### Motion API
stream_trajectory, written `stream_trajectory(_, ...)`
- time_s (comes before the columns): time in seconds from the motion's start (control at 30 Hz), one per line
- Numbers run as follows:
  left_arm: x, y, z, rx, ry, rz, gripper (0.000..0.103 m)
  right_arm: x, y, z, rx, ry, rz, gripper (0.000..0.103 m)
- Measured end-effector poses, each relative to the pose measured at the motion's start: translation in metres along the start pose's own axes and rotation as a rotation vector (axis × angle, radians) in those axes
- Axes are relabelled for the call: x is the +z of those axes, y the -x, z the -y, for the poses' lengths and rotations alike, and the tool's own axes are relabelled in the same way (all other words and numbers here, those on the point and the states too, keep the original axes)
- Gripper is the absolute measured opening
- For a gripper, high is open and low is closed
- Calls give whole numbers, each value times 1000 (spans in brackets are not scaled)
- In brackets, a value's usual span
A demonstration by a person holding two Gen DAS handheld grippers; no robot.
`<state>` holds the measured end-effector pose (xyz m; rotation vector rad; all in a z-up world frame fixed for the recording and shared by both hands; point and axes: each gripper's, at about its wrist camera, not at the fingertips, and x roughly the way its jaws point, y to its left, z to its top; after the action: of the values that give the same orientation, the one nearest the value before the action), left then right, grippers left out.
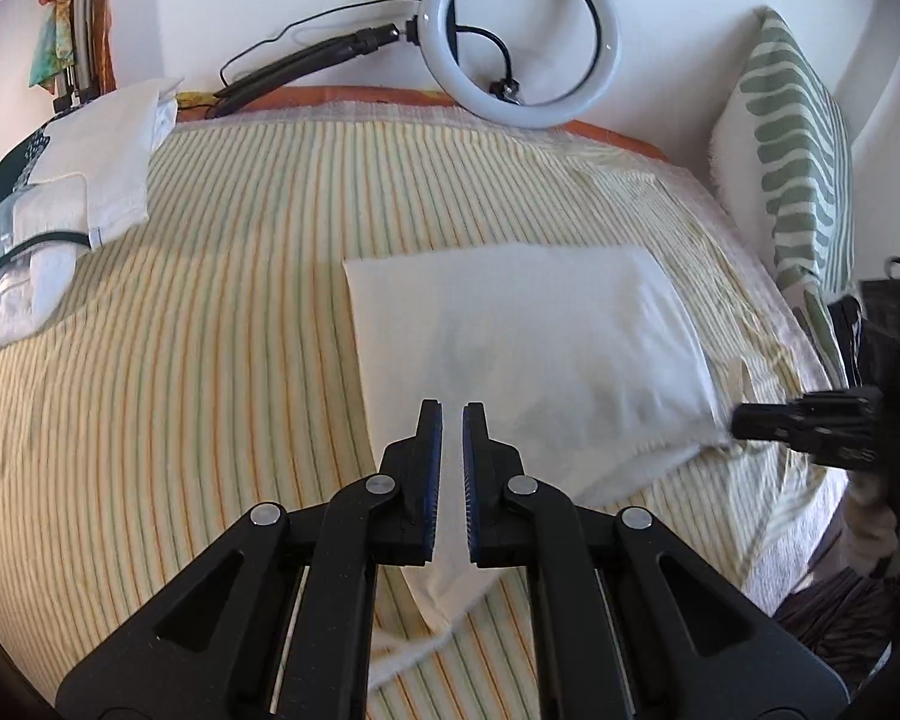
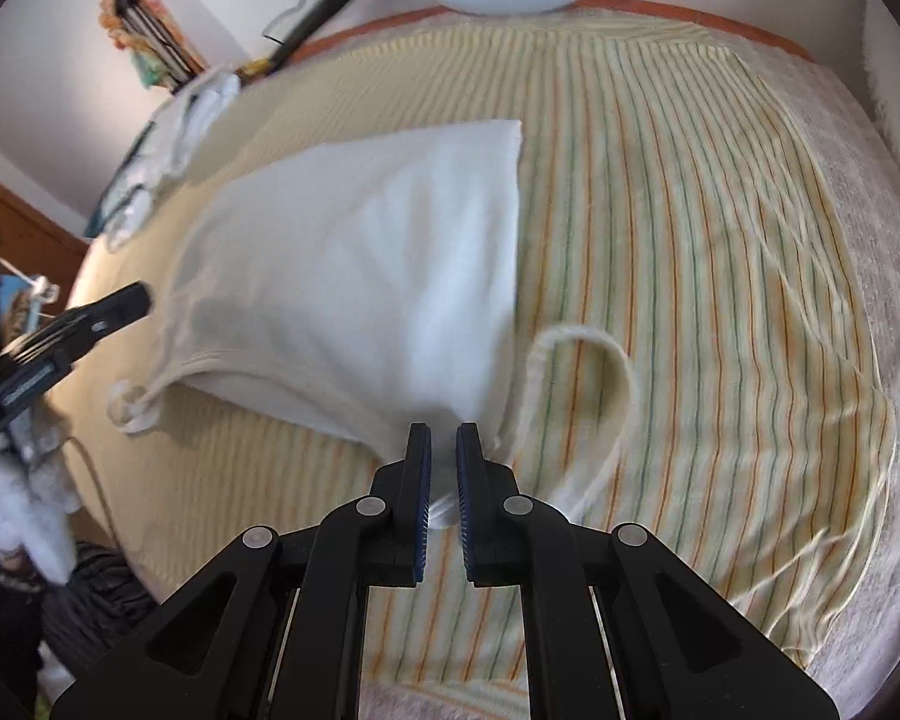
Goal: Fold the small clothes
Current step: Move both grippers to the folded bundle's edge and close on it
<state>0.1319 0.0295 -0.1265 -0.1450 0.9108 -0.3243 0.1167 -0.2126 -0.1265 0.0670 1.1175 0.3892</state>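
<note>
A white sleeveless top lies on the striped bedspread, partly folded. In the left wrist view my left gripper hovers over its near part, jaws nearly closed with a narrow gap, and I cannot tell whether cloth is pinched between them. My right gripper is shut on the top's near edge by the shoulder straps, with a strap loop lying free to its right. The right gripper also shows in the left wrist view at the garment's right corner. The left gripper shows in the right wrist view.
A pile of folded white and dark clothes sits at the bed's far left. A ring light leans against the wall at the head. A green patterned pillow stands at the right. The bed's edge drops off at the right.
</note>
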Motion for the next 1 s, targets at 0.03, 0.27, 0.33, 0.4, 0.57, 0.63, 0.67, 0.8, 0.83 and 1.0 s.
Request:
stream_trajectory(0.03, 6, -1, -4, -1, 14, 7, 3, 3, 7, 1, 30, 14, 32, 8)
stream_trajectory(0.27, 21, -16, -3, -55, 47, 9, 3, 49, 19, 34, 56, -86, 228, 39)
stream_trajectory(0.33, 18, -23, 6, -47, 12, -6, 3, 63, 8, 53, 86, -170, 215, 39)
stream_trajectory(0.4, 14, -29, 11, -43, -4, -18, 3, 75, -6, 69, 88, -232, 209, 39)
stream_trajectory(0.57, 5, -36, 13, -43, -27, -51, 3, 93, -37, 95, 230, -369, 194, 41)
stream_trajectory(0.63, 2, -36, 12, -35, -28, -49, 3, 96, -43, 93, 252, -358, 191, 41)
stream_trajectory(0.67, 1, -35, 10, -34, -22, -48, 3, 98, -45, 90, 251, -345, 189, 41)
stream_trajectory(0.8, -1, -36, 5, -45, 1, -54, 4, 107, -49, 77, 258, -277, 173, 30)
stream_trajectory(0.83, -2, -36, 5, -42, -2, -56, 4, 108, -51, 73, 251, -259, 164, 15)
stream_trajectory(1.0, -3, -36, 9, -32, -19, -59, 7, 111, -53, 57, 99, -166, 177, 3)
